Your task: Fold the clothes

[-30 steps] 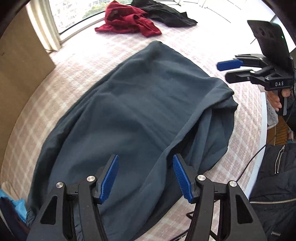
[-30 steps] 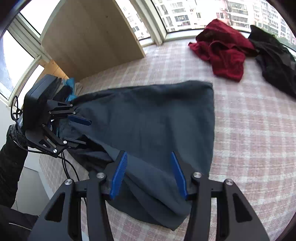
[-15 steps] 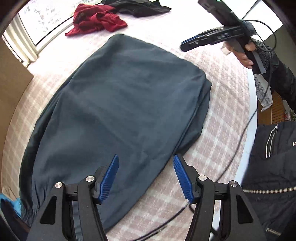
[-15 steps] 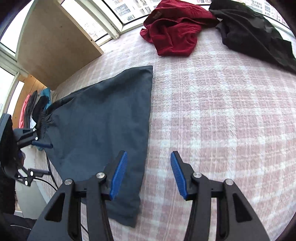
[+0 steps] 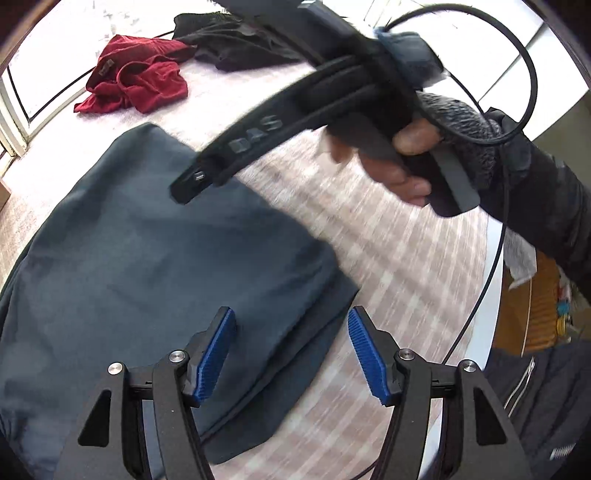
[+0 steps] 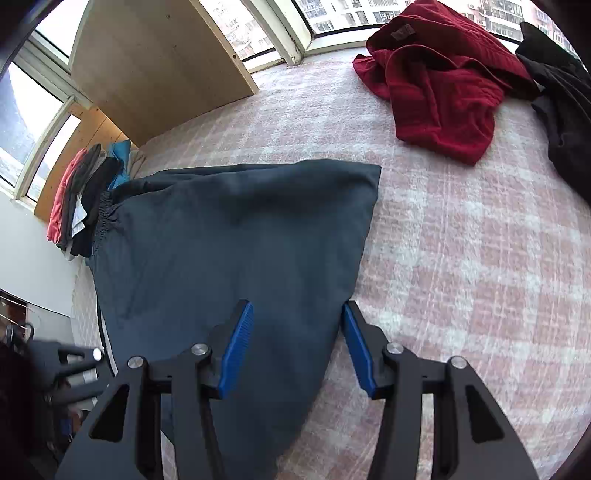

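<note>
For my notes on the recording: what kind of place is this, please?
Probably a bedroom in a flat: clothes lie on a checked bedcover beside a bay window facing apartment blocks, and a stack of folded clothes is nearby.

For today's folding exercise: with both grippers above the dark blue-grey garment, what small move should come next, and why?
Probably lower the right gripper onto the near edge of the dark blue-grey garment and close. Its jaws stand open, straddling that edge, holding nothing. The left gripper, whose jaws have just been opening, is also empty above the cloth.
</note>
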Tool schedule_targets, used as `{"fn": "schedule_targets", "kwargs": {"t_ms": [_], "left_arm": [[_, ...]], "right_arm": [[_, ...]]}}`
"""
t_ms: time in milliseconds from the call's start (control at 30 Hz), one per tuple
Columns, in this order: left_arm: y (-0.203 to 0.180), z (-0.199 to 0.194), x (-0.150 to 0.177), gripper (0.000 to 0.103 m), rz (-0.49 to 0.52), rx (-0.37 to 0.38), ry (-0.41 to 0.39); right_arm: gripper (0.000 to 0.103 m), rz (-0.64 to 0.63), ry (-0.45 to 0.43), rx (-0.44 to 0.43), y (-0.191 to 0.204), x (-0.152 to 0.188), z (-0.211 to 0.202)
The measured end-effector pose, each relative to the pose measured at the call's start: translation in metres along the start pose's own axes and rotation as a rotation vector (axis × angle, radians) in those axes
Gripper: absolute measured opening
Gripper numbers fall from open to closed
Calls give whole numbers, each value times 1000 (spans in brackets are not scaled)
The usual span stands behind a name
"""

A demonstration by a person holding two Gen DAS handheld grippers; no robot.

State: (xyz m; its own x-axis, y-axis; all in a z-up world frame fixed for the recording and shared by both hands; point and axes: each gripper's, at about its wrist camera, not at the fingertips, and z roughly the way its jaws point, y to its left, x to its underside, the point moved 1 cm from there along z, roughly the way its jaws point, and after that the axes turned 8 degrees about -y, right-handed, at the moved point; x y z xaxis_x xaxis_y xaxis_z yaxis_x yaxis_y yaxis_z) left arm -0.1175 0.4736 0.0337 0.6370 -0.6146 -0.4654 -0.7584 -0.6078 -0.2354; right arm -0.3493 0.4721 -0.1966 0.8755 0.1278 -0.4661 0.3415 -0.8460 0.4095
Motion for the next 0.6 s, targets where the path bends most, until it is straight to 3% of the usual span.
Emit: {"fn": "schedule_targets", "kwargs": {"t_ms": [67,233,400,500,567,600], "left_arm": [[-23,16,-3,73,18,-32,-2],[-40,61,-2,75,24,-241,34],[-45,65,-4,76,-12,-302,-21],[-43,62,-2,66,-28,-314,-51],[-38,58,-1,46,-56,-334,-66],[-36,56,-2,41,-67,-343,-70]], "right_arm": [[49,-24,11,18,-1,-10,4],[50,26,0,-29,-17,-24,10],[50,1,-68,-67,-21,-22,10],[50,-42,-78,-76,-19,-25,13],[50,-69,-63,-72,-15,-29,16],[48,-81,-56,-66,-12,-31,20]]}}
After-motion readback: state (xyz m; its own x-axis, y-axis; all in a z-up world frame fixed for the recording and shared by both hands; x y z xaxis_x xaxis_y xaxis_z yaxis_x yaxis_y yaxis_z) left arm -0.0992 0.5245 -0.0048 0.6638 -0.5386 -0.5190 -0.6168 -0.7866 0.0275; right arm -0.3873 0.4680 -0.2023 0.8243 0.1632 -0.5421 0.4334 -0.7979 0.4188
